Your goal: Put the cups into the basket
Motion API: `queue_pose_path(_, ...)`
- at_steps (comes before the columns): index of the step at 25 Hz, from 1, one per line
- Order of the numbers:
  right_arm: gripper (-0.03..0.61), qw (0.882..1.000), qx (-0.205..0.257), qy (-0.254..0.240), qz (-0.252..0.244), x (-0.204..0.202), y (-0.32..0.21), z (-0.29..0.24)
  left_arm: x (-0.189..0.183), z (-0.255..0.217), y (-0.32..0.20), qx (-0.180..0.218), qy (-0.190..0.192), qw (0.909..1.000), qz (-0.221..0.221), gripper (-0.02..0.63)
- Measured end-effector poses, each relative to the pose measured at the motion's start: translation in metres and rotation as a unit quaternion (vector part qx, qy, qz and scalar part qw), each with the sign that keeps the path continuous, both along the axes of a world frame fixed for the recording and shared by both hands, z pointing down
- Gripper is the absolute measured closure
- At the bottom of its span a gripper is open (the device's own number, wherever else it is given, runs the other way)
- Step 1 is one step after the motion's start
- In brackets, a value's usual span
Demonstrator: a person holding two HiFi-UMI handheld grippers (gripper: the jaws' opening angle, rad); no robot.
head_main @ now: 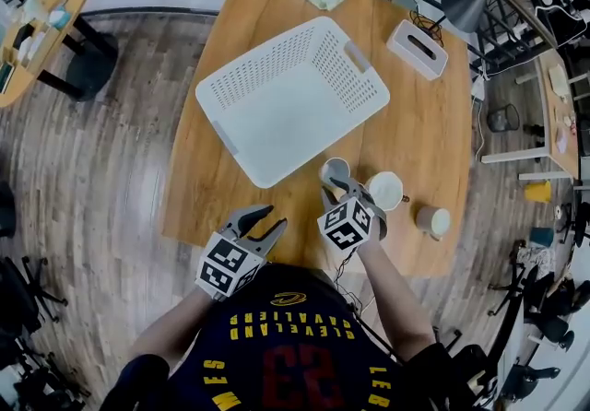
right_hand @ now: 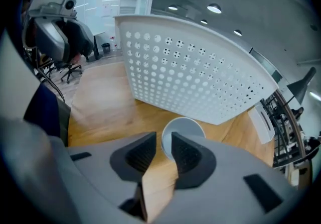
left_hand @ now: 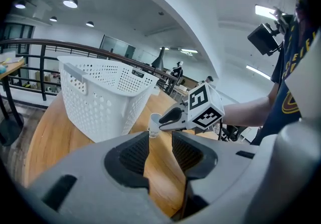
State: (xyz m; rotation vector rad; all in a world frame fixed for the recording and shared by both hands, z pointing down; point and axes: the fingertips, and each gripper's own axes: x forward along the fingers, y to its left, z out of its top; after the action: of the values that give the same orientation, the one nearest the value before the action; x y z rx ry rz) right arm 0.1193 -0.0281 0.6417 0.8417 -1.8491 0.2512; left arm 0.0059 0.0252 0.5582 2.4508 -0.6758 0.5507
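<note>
Poises the right gripper at a small pale round cup just beside the near corner of the white perforated plastic basket: jaws spread, cup's rim between them, not pinched. Holds the left gripper spread and empty, near the basket's front. Leaves a white cup and a tipped pale cup outside the basket, on the wooden table.

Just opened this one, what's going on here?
A person with a gripper in each hand works at a wooden table. The right gripper is down at the cup nearest the basket, fingers apart at its rim, not yet gripping. The left gripper hovers open and empty. The white basket holds nothing; two more cups wait alongside.
</note>
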Motion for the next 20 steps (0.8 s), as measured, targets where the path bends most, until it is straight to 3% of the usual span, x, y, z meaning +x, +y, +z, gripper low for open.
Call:
queue_pose_path(13, 0.554, 0.998, 0.015, 0.058, -0.020, 0.010, -0.005, 0.008, -0.011, 0.008, -0.004, -0.015, -0.005, 0.9998, -0.007, 0.476)
queue_pose_path(20, 0.554, 0.999, 0.024, 0.039, -0.021, 0.007, 0.002, -0.013, -0.003, 0.006, -0.002, -0.013, -0.009, 0.9999, 0.001, 0.476)
